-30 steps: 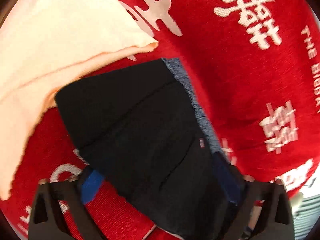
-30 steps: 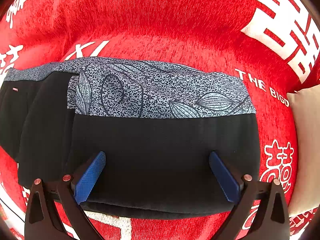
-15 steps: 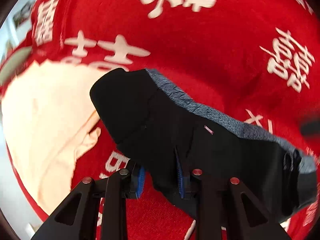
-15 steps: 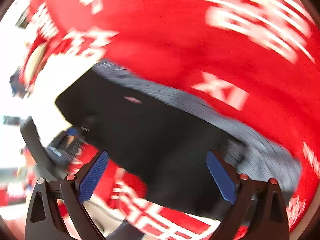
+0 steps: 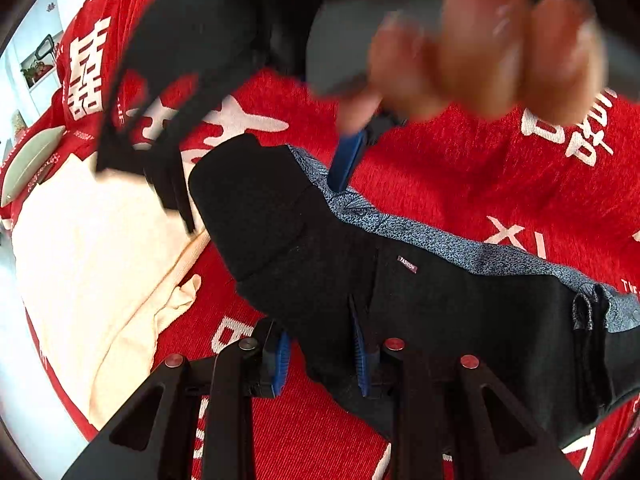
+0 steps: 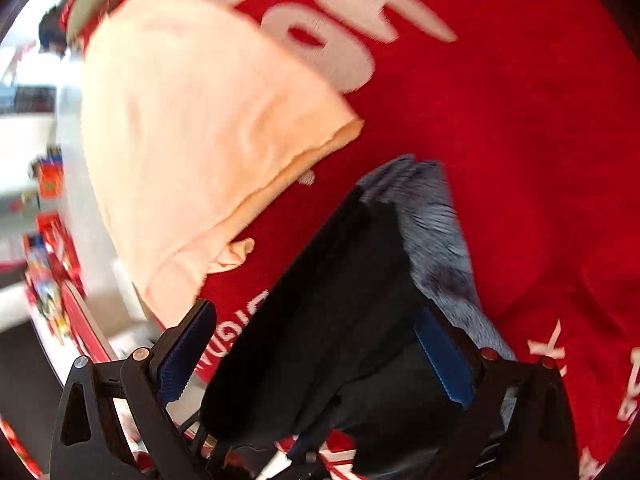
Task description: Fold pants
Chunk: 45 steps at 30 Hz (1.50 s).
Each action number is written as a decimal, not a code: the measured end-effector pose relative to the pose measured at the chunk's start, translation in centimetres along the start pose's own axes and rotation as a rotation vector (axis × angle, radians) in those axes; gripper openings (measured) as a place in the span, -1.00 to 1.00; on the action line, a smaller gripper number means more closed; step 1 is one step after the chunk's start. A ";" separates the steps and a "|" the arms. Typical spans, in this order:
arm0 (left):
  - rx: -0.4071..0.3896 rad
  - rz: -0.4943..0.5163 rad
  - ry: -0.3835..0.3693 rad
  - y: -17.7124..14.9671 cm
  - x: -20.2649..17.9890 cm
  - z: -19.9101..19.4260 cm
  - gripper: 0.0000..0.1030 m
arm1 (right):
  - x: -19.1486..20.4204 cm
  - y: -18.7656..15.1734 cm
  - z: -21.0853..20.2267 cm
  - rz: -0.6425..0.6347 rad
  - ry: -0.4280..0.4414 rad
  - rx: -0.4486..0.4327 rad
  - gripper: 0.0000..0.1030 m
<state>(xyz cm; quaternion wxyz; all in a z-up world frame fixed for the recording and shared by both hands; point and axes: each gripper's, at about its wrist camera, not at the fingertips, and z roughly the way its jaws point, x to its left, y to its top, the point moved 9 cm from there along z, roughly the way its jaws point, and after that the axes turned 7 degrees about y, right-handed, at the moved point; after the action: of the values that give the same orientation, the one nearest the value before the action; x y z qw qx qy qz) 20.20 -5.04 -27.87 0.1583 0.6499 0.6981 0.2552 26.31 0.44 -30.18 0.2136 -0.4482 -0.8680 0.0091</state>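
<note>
The black pants [image 5: 440, 320] with a grey patterned waistband [image 5: 460, 248] lie folded on the red cover. My left gripper [image 5: 320, 356] is shut on their near black edge, with cloth bunched between the blue pads. In the right wrist view my right gripper [image 6: 316, 356] hangs open over one end of the pants [image 6: 340, 300], its pads wide apart and not pressing the cloth. From the left wrist view, that gripper's blue pad [image 5: 346, 160] hovers at the waistband, and a blurred hand [image 5: 480, 48] holds it from above.
A peach cloth [image 5: 100, 260] lies beside the pants, also large in the right wrist view as the peach cloth [image 6: 192, 120]. The red cover [image 5: 460, 168] with white characters spreads all around. Its edge and a bright room with clutter [image 6: 44, 240] lie past the peach cloth.
My left gripper closed on the pants' edge and rolled, lifting slightly. My right gripper swept across the pants to the end near the peach cloth, staying open.
</note>
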 end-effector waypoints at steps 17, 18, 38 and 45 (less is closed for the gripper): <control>-0.111 0.123 -0.258 3.5 -9.4 -9.3 -0.47 | -7.9 -11.9 -10.8 0.243 0.357 -0.442 -0.70; -0.116 0.145 -0.282 3.6 -10.7 -10.2 -0.47 | -8.8 -13.4 -12.4 0.261 0.386 -0.490 -0.70; -0.010 0.661 -0.476 -8.9 -35.3 -17.6 -0.47 | -28.0 -42.1 -11.9 0.699 0.602 -0.901 -0.70; 0.045 0.729 -0.412 -12.8 -37.9 -14.7 -0.47 | -33.1 -44.8 -4.6 0.803 0.627 -0.879 -0.70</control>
<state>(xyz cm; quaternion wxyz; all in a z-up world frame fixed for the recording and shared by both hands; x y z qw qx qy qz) 5.43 -45.02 -27.23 0.1795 0.8952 0.3817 0.1439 10.11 -53.09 -28.73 0.2332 -0.7629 -0.4539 -0.3969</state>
